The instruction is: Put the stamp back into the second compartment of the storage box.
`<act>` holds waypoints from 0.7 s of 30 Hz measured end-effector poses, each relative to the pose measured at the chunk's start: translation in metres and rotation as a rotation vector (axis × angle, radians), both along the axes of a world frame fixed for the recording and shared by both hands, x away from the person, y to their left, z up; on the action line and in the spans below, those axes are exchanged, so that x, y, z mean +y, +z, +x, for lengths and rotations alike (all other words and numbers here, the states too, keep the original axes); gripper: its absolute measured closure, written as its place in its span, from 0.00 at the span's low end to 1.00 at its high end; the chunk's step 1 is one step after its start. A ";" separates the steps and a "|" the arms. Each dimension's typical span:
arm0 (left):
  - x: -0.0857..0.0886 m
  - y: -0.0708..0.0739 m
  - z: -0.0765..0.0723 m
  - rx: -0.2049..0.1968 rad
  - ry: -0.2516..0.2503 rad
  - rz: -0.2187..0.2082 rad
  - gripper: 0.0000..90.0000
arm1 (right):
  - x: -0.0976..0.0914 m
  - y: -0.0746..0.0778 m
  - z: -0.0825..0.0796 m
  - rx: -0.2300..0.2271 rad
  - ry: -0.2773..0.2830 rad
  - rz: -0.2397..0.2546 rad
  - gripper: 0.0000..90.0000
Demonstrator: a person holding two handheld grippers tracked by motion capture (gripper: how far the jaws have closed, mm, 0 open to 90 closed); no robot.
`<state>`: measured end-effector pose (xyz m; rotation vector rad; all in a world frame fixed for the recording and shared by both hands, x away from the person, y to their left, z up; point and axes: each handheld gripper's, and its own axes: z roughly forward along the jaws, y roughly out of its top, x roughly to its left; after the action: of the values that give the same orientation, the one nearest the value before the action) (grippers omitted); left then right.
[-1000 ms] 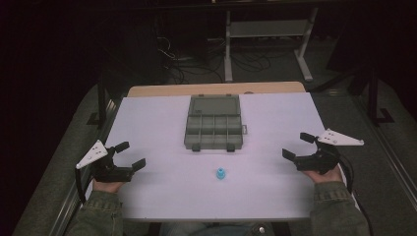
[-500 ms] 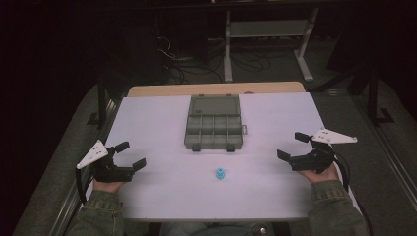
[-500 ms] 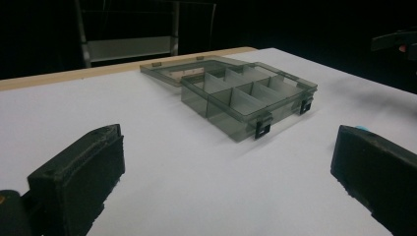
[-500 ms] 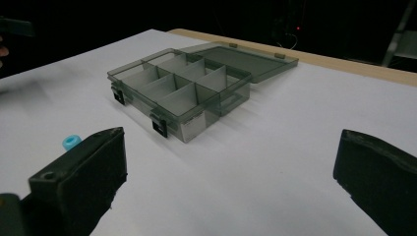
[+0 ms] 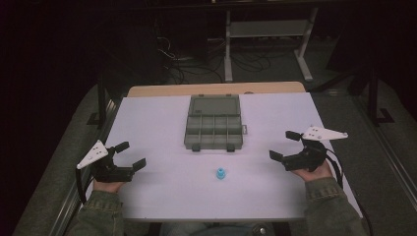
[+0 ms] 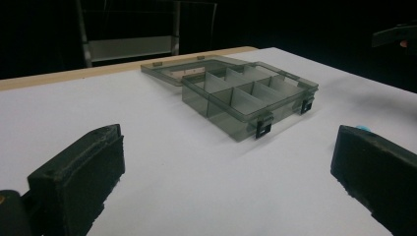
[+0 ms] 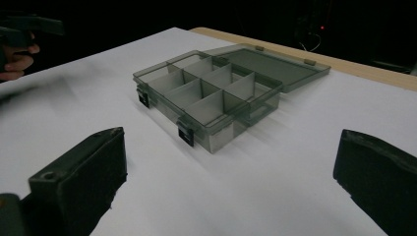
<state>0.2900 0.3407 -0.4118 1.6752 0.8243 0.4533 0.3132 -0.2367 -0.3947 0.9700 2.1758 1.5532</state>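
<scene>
Our left gripper [image 5: 125, 156] and right gripper [image 5: 290, 146] both hover low over the counter [image 5: 162, 123] with jaws spread wide, holding nothing. Between them, nearer us, a small blue piece [image 5: 221, 173] stands alone. Beyond it the compartment box [image 5: 214, 132] lies with its lid folded back, and its compartments look empty. We judge nothing is done yet; presumably the piece goes in the box.

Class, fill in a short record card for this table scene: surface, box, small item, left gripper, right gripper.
surface: white table top
box: grey compartment box, lid open and lying flat behind it, compartments look empty
small item: blue piece, on the table in front of the box
left gripper: open, empty
right gripper: open, empty
</scene>
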 end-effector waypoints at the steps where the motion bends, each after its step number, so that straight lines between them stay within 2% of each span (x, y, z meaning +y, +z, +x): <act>1: 0.000 0.000 0.000 0.000 0.001 -0.003 0.00 | 0.004 0.000 0.001 0.006 0.011 -0.006 0.00; 10: 0.000 0.000 0.000 0.001 -0.001 0.006 0.00 | 0.015 0.003 0.003 0.011 0.040 -0.024 0.00; 21: -0.001 0.000 -0.001 0.002 0.004 -0.013 0.00 | 0.031 0.007 0.007 0.024 0.084 -0.048 0.00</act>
<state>0.2892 0.3396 -0.4114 1.6626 0.8301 0.4485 0.3199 -0.2059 -0.3879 0.8976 2.2862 1.5263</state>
